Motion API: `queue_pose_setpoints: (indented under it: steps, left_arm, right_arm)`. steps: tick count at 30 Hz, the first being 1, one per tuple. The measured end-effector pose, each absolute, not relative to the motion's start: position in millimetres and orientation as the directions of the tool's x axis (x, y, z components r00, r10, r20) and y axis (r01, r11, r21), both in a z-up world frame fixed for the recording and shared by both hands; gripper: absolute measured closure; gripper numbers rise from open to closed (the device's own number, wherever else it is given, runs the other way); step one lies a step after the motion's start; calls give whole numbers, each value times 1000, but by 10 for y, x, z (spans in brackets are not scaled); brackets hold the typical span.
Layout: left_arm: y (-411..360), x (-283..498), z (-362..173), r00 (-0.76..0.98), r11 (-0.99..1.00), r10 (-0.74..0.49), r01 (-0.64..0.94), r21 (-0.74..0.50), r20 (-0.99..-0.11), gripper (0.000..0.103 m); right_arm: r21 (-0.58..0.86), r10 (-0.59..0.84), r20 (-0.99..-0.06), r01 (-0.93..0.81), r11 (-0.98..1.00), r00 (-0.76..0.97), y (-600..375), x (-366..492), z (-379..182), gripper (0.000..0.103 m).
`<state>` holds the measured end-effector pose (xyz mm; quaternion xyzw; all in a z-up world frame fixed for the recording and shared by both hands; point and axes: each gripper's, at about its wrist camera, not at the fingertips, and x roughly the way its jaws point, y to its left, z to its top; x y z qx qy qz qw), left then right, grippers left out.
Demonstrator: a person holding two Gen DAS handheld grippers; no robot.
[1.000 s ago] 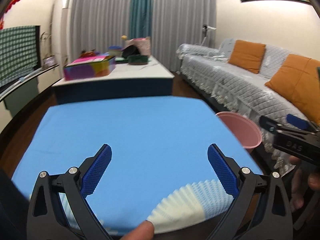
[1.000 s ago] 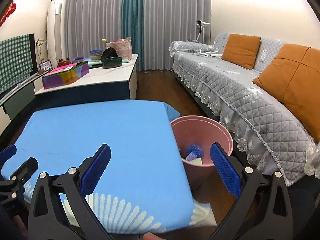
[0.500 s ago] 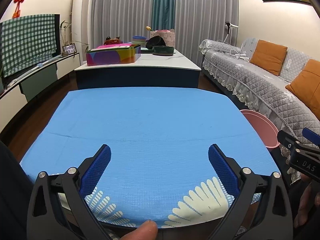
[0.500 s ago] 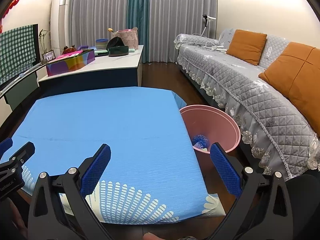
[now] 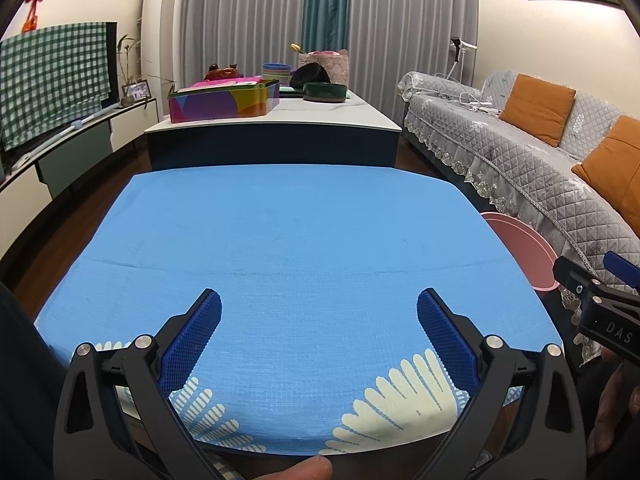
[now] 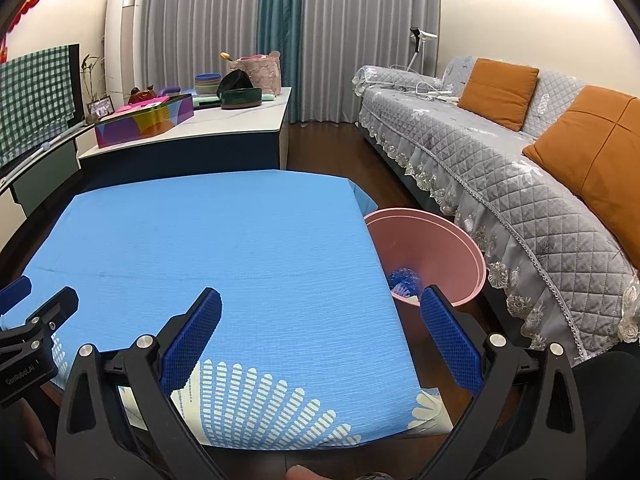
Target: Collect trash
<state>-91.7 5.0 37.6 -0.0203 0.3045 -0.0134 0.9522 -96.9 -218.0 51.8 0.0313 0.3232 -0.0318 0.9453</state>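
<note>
A pink waste bin (image 6: 448,252) stands on the floor at the right edge of the blue-clothed table (image 6: 224,248); blue crumpled trash (image 6: 404,278) lies inside it. In the left wrist view only the bin's rim (image 5: 524,244) shows past the table (image 5: 304,240). My left gripper (image 5: 319,332) is open and empty above the table's near edge. My right gripper (image 6: 320,332) is open and empty above the table's near right corner, its right finger in front of the bin. No trash shows on the cloth.
A grey quilted sofa (image 6: 500,152) with orange cushions (image 6: 498,98) runs along the right. A white-topped low table (image 5: 276,120) behind carries a colourful box (image 5: 222,100), bowls and a basket. A TV stand (image 5: 60,148) is at left.
Both grippers have pulled back and levelled out, so more of the table shows. The left view has swung to face the table squarely. Both stay open and empty.
</note>
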Motion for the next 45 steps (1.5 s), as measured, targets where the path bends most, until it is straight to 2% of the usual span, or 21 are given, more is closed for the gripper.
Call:
queue_pose_setpoints:
  steps: [45]
  left_arm:
    - [9, -937, 368, 813, 998, -56, 27, -57, -579, 8]
  right_arm:
    - [42, -42, -609, 85, 996, 792, -2183, -984, 531, 5]
